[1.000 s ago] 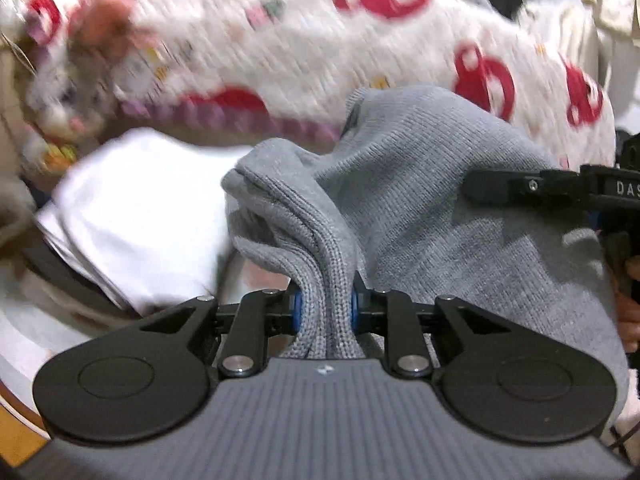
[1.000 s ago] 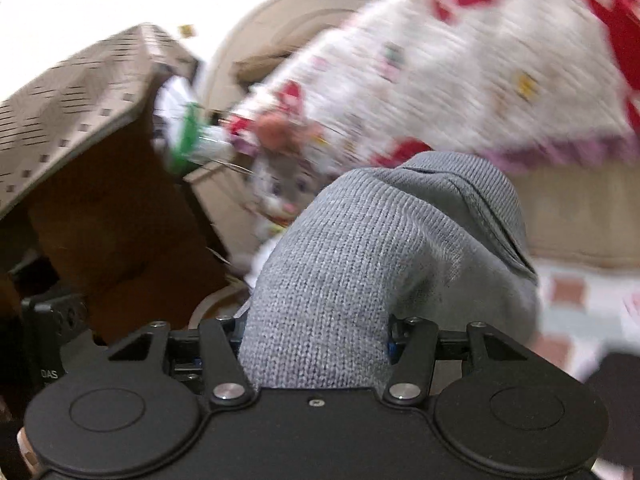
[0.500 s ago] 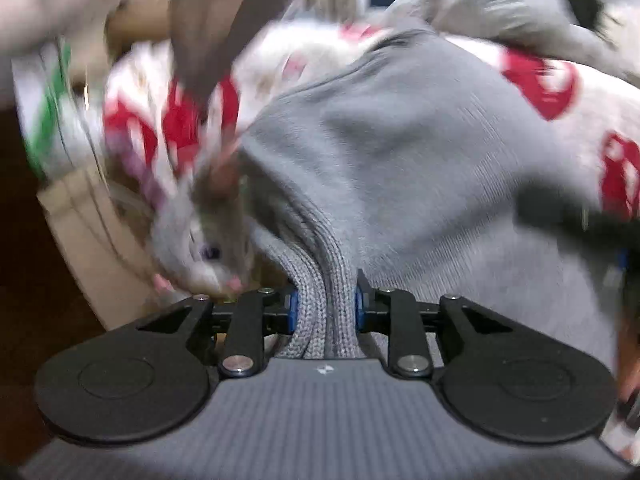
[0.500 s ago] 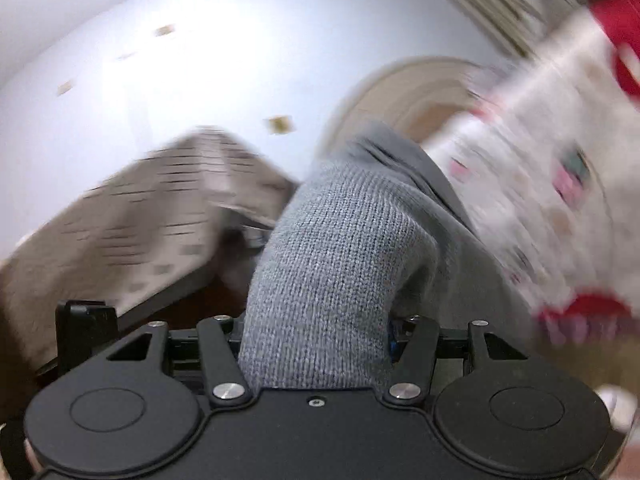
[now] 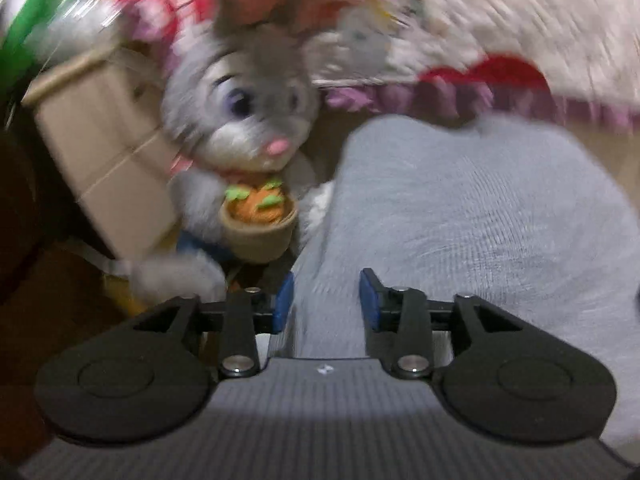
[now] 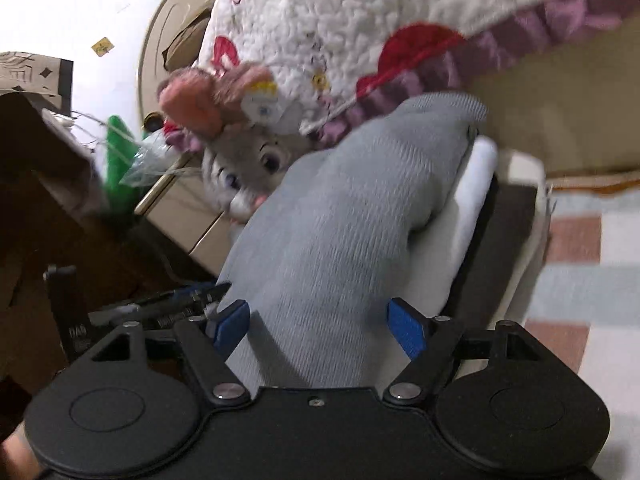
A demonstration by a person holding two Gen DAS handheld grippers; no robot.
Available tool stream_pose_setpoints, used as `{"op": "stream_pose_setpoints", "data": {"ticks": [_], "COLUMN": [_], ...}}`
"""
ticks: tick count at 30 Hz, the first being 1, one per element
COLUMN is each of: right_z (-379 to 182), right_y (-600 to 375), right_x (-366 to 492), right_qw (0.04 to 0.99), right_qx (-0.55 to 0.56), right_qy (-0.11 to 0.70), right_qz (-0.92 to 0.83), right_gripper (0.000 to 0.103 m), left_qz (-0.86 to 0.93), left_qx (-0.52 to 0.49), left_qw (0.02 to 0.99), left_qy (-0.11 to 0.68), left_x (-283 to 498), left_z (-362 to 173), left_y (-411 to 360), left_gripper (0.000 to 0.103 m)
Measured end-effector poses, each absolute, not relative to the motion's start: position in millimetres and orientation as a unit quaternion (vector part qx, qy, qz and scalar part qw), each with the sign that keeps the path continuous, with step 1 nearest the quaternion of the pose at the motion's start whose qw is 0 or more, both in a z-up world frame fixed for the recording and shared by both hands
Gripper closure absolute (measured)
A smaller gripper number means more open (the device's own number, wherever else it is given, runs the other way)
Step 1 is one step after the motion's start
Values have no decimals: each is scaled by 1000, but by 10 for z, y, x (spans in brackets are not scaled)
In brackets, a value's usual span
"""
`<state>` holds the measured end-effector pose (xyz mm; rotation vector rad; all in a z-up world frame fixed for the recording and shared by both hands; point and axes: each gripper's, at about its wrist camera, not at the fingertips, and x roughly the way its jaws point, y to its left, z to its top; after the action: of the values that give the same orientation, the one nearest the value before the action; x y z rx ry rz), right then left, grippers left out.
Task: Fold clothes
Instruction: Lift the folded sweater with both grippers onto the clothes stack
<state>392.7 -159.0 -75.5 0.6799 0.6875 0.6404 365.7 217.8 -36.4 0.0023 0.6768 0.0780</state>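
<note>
Grey knit fabric fills the left wrist view: the grey sweater (image 5: 460,208) runs forward from between the blue pads (image 5: 285,300) of the left claw (image 5: 326,300), which stand apart with a gap on each side of the cloth, so the claw is parted and not pinching. Ahead and to the left of this claw sits a grey plush rabbit (image 5: 256,120) holding a small pot of carrots (image 5: 260,220), with a cardboard box (image 5: 100,152) further left. A white quilt with red patches (image 5: 500,40) lies beyond the sweater. In the right wrist view, the right claw (image 6: 318,326) is also spread wide, its blue pads (image 6: 406,330) clear of the sweater (image 6: 340,240) that passes between them. Right of the sweater, just beside it, lies folded white cloth (image 6: 468,208). The rabbit (image 6: 248,160) sits ahead-left, the quilt (image 6: 360,20) ahead. The left claw's body (image 6: 132,312) appears at the lower left.
</note>
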Motion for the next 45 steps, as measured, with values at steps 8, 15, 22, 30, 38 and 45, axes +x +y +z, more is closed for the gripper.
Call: {"op": "stream_pose_setpoints", "data": {"ticks": [8,15,22,30,38,45], "right_z": [-1049,-873,-609,-983,-1135,-618], "right_y": [-1512,-1314,-1170,-994,-923,-1491], "right_x": [3780,4029,4007,3870,3810,3790], "right_qw": [795,778,695,695,713,774], "right_qx": [370,380,478,458,411,321], "right_qy": [352,383,400,427,436,403], "right_qz": [326,321,358,353,364,368], "right_gripper": [21,59,64,64,53,26], "left_qz": [54,-23,46,207,24,22], "left_qx": [-208,-345,-277,-115,-78,-145], "left_qw": [933,889,931,957,964,937], "left_qy": [290,301,232,166,253,318], "left_x": [2768,2890,3055,2708,3153,3515], "left_z": [-716,-1126,-679,-404,-526,-791], "left_y": [2566,2671,2644,2201,1924,2069], "left_gripper": [56,58,58,58,55,45]}}
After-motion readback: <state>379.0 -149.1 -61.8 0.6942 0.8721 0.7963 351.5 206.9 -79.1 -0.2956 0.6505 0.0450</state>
